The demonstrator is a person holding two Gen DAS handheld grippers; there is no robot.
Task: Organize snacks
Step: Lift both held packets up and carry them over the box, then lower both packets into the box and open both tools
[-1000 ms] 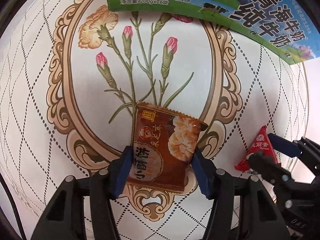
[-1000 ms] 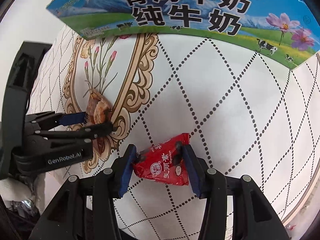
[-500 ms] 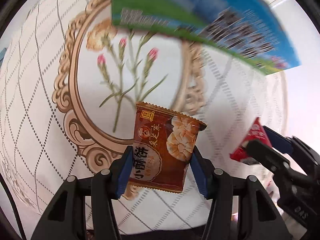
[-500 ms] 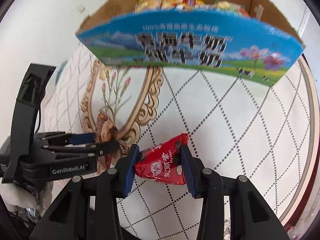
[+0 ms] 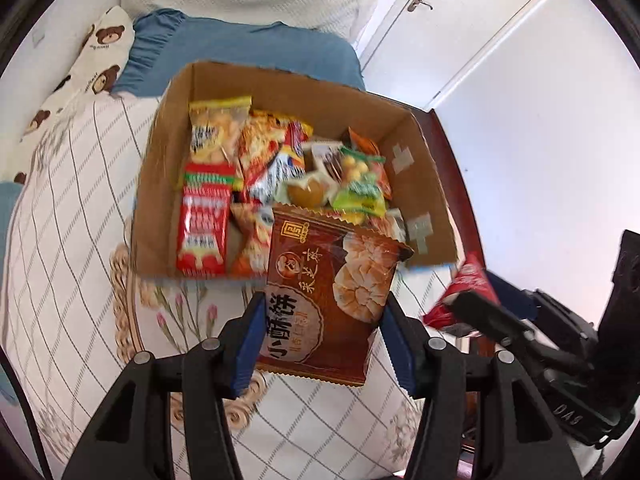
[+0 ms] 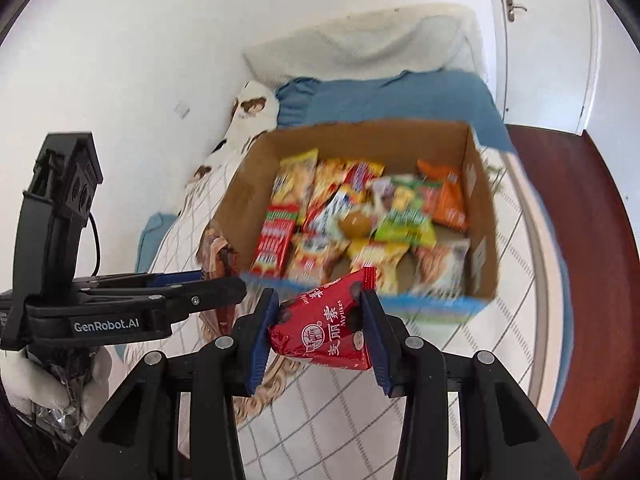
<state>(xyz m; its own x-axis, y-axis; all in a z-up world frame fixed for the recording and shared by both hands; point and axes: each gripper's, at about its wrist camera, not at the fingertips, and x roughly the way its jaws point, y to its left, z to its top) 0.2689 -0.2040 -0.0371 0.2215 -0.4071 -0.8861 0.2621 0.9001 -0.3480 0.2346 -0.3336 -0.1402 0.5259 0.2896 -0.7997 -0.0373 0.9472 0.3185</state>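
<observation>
My left gripper [image 5: 324, 332] is shut on a brown snack packet [image 5: 328, 292] and holds it in the air just before the near wall of an open cardboard box [image 5: 160, 184]. The box holds several colourful snack packets [image 5: 248, 168]. My right gripper [image 6: 320, 324] is shut on a red triangular snack packet [image 6: 324, 328], also raised near the box's [image 6: 240, 188] near edge. The right gripper with its red packet [image 5: 460, 296] shows at the right of the left wrist view; the left gripper [image 6: 224, 284] shows at the left of the right wrist view.
The box stands on a bed with a white quilted cover [image 5: 72, 240] printed with flowers. Blue pillows [image 5: 248, 48] and a bear-print pillow [image 5: 100, 48] lie behind it. A dark wooden bed frame [image 6: 580, 240] runs along the right. A white door [image 5: 460, 20] stands beyond.
Both grippers have risen from the bed cover with their packets and tilted forward; the box's inside and the room behind it have come into view.
</observation>
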